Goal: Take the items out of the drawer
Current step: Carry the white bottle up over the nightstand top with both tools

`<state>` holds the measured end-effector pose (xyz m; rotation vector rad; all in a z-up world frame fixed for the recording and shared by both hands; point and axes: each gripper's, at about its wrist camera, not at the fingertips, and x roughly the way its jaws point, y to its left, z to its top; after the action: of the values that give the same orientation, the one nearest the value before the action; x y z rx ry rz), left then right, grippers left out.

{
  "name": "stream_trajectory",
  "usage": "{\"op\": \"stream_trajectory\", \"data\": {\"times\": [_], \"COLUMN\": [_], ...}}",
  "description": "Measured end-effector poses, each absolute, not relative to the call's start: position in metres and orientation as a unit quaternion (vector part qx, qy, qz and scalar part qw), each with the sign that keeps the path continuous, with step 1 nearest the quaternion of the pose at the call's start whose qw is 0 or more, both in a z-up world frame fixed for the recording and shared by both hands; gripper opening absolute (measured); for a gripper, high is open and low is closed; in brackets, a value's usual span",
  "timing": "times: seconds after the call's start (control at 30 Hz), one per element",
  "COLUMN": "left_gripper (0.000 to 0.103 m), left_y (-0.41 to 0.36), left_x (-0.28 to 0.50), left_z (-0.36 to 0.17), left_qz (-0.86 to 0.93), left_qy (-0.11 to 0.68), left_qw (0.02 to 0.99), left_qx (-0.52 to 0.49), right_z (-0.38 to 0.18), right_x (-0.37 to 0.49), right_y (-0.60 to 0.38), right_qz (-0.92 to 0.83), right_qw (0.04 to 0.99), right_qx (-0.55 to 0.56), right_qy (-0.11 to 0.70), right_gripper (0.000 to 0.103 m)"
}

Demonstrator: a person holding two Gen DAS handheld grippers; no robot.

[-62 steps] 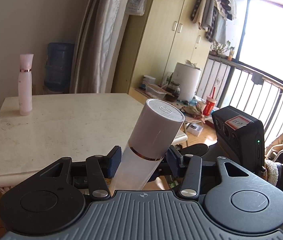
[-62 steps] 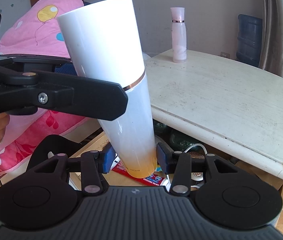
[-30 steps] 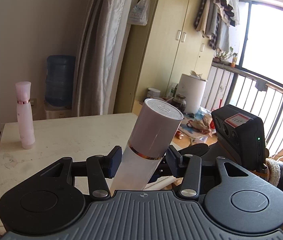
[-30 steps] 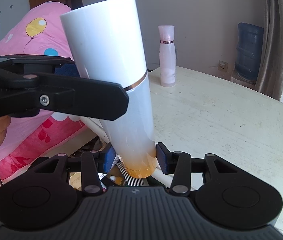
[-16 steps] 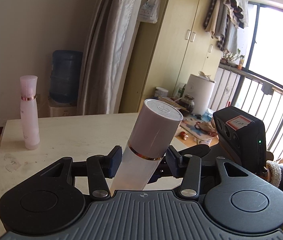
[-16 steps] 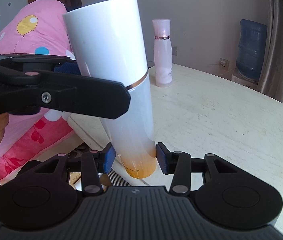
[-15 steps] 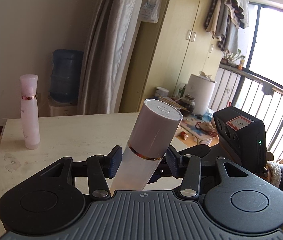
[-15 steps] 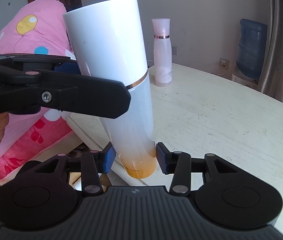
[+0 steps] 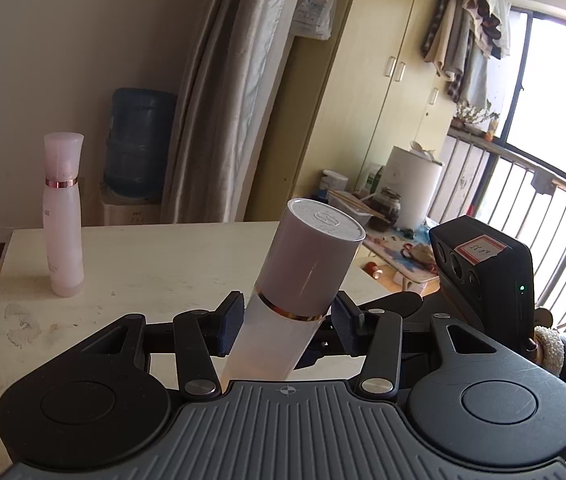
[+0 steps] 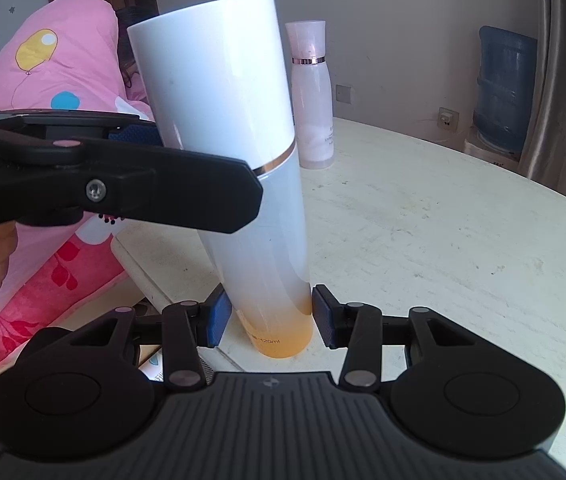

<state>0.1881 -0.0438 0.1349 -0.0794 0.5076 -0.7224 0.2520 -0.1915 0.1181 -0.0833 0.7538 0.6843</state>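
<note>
A frosted bottle point(image 9: 283, 320) with a mauve cap and gold band sits tilted between the jaws of the left gripper point(image 9: 286, 322), pinched at its body above the near edge of the table point(image 9: 155, 264). The right gripper point(image 10: 269, 314) has its jaws pressed on the lower, orange-tinted end of a white-capped bottle point(image 10: 243, 184), leaning left over the table's edge. A pink bottle point(image 9: 63, 216) stands upright on the table, well apart from both. A pink quilt point(image 10: 55, 76) lies beyond the table.
</note>
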Motion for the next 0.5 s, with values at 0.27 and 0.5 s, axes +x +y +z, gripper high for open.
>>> {"op": "stream_trajectory", "data": {"times": [0.27,0.5], "left_gripper": [0.049,0.049], "left_y": [-0.045,-0.042], "left_x": [0.2,0.211], "left_z": [0.132,0.128], "left_qz": [-0.347,-0.34], "left_qy": [0.247,0.247], "left_qw": [0.904,0.907], "left_qx": [-0.036,-0.041], "right_z": [0.111,0.104], "right_x": [0.27,0.278], "right_y": [-0.193,-0.194], "right_qz": [0.326,0.328], "right_qw": [0.872,0.871], "right_qx": [-0.031,-0.02], "right_qy": [0.364,0.365], "right_gripper": [0.045,0.045]}}
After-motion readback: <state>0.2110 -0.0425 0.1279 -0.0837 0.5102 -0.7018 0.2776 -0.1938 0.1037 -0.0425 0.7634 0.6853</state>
